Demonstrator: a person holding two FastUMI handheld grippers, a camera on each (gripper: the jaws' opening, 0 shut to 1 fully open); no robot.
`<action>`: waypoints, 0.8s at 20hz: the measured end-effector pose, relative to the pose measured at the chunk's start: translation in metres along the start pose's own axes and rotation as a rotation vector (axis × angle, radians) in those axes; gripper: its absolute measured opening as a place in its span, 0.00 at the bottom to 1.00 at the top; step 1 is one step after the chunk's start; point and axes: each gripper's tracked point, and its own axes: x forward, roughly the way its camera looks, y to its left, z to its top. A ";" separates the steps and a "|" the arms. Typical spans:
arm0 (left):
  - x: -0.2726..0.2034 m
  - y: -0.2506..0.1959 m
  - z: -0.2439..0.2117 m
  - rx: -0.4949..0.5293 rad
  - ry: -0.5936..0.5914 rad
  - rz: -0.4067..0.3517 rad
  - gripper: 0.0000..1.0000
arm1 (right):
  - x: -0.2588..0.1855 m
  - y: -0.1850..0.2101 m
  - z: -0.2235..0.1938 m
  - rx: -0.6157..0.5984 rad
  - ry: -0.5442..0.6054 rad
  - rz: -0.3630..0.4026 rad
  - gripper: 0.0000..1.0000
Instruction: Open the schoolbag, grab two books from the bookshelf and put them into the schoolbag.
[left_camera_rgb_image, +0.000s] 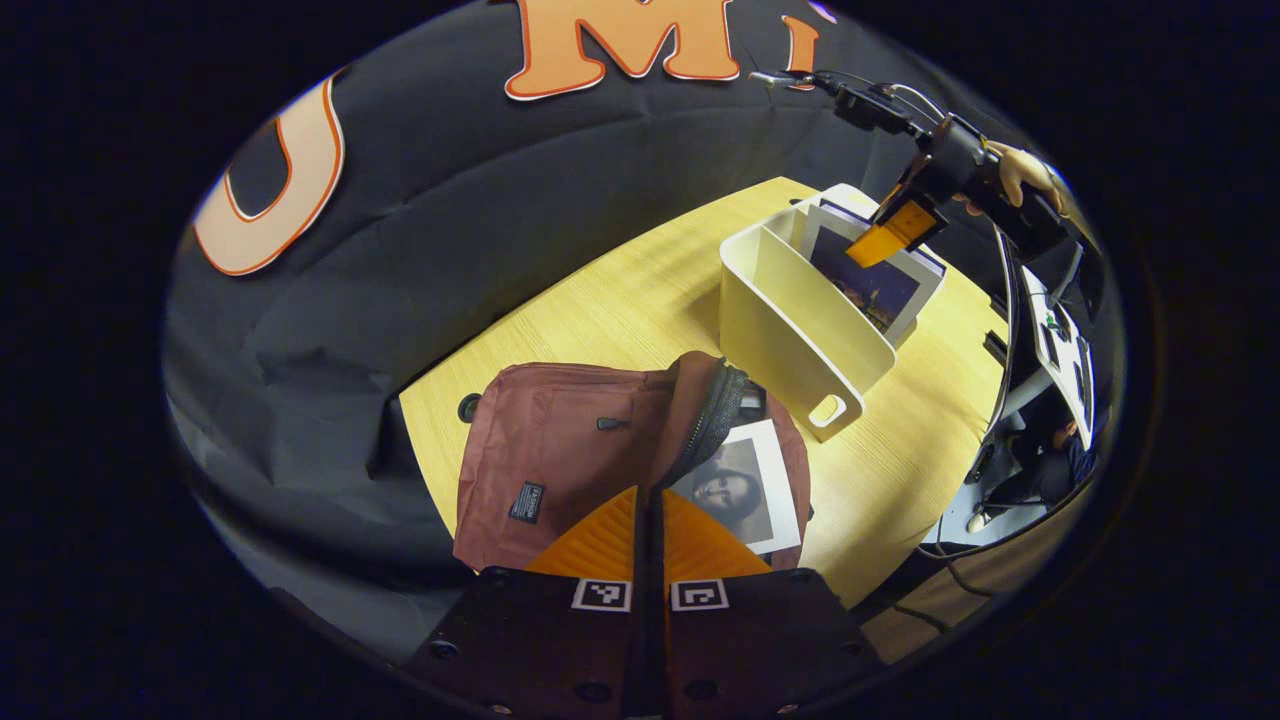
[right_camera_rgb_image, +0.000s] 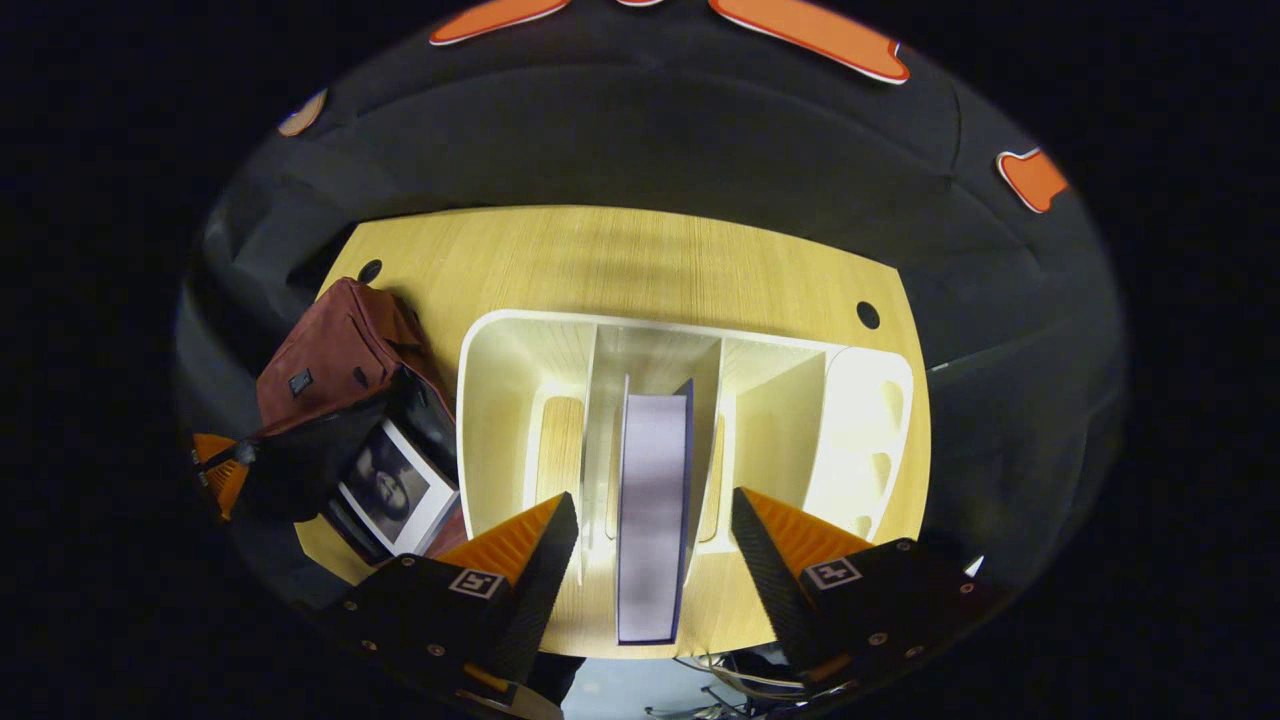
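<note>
The maroon schoolbag lies open on the wooden table. A book with a portrait cover rests in its mouth. My left gripper is shut on the bag's raised zipper flap; from the right gripper view the left gripper shows at the bag's left end. The cream bookshelf has upright dividers. One purple-edged book stands in its middle slot. My right gripper hangs open above that book, a finger on each side, not touching.
The table has cable holes at its far corners. A hand holds the right gripper beyond the shelf. Past the table's right edge are cables and white equipment. The shelf's other slots hold nothing.
</note>
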 end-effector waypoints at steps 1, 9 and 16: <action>0.000 0.000 -0.001 0.000 0.002 0.000 0.01 | 0.004 0.001 0.001 0.012 0.015 0.012 0.89; 0.002 0.002 -0.003 -0.006 0.014 -0.001 0.00 | 0.013 -0.004 0.000 0.056 0.057 0.011 0.34; 0.003 0.000 -0.003 -0.004 0.015 -0.010 0.01 | -0.027 -0.006 0.003 0.101 0.002 0.033 0.31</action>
